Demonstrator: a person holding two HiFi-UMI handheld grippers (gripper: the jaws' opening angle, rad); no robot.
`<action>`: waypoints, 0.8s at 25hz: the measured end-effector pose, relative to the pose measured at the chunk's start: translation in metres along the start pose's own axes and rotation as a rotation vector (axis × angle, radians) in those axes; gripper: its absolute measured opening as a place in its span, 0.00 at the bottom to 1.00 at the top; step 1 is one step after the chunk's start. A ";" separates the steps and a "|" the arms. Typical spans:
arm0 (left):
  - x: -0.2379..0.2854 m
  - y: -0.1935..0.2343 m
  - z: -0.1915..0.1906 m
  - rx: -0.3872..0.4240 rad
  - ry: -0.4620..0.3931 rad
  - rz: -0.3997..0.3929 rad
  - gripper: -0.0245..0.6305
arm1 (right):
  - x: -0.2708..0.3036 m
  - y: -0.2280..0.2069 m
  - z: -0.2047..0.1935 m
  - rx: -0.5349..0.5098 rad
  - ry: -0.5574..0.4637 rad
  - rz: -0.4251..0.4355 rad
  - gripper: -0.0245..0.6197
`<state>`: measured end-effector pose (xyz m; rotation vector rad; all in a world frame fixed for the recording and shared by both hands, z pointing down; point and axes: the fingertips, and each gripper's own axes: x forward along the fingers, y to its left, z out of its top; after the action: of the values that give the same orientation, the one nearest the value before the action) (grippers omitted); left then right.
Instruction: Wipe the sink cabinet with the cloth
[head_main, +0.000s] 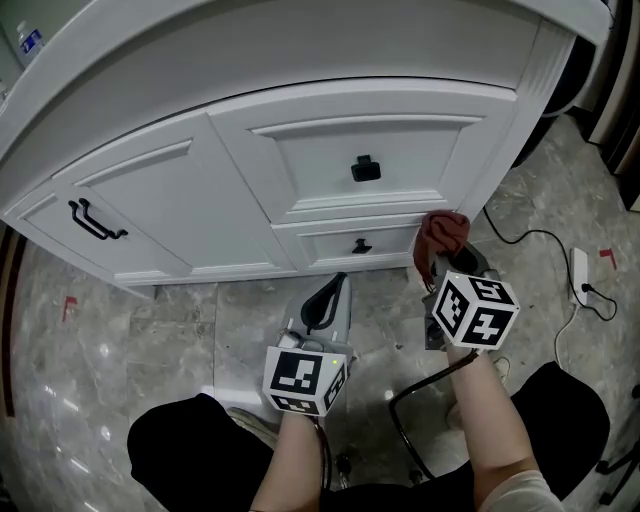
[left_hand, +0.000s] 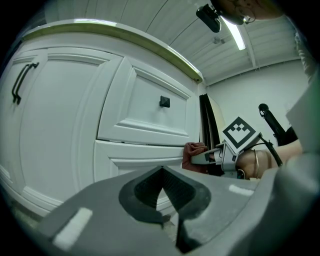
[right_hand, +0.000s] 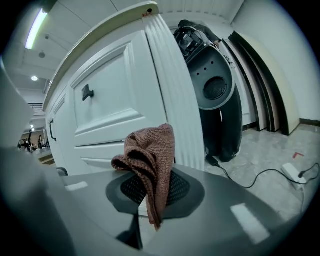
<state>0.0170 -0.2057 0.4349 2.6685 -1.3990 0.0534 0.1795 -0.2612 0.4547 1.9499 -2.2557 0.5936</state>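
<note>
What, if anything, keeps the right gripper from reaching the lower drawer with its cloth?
Likely nothing, so yes: the right gripper, shut on the cloth, sits beside the lower drawer, path open.

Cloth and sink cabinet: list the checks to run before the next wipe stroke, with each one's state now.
1. Grip: cloth clamped in right gripper, ok.
2. Contact: cloth against sink cabinet, cannot tell; it sits by the lower drawer's right end.
3. Spare tool: left gripper shut, empty, back from the cabinet, ok.
4. Fronts: upper drawer and lower drawer closed, ok.
5. Floor: floor cable at right lies clear of both grippers, ok.
</note>
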 end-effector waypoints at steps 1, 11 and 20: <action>-0.003 0.002 -0.001 0.004 0.002 0.003 0.04 | 0.001 0.009 -0.003 -0.007 0.001 0.019 0.16; -0.043 0.071 -0.025 -0.014 0.044 0.135 0.04 | 0.036 0.149 -0.065 -0.057 0.103 0.309 0.16; -0.064 0.112 -0.033 -0.010 0.058 0.173 0.04 | 0.083 0.225 -0.110 -0.055 0.193 0.407 0.16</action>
<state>-0.1110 -0.2121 0.4729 2.5101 -1.6031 0.1395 -0.0725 -0.2761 0.5320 1.3451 -2.5199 0.7142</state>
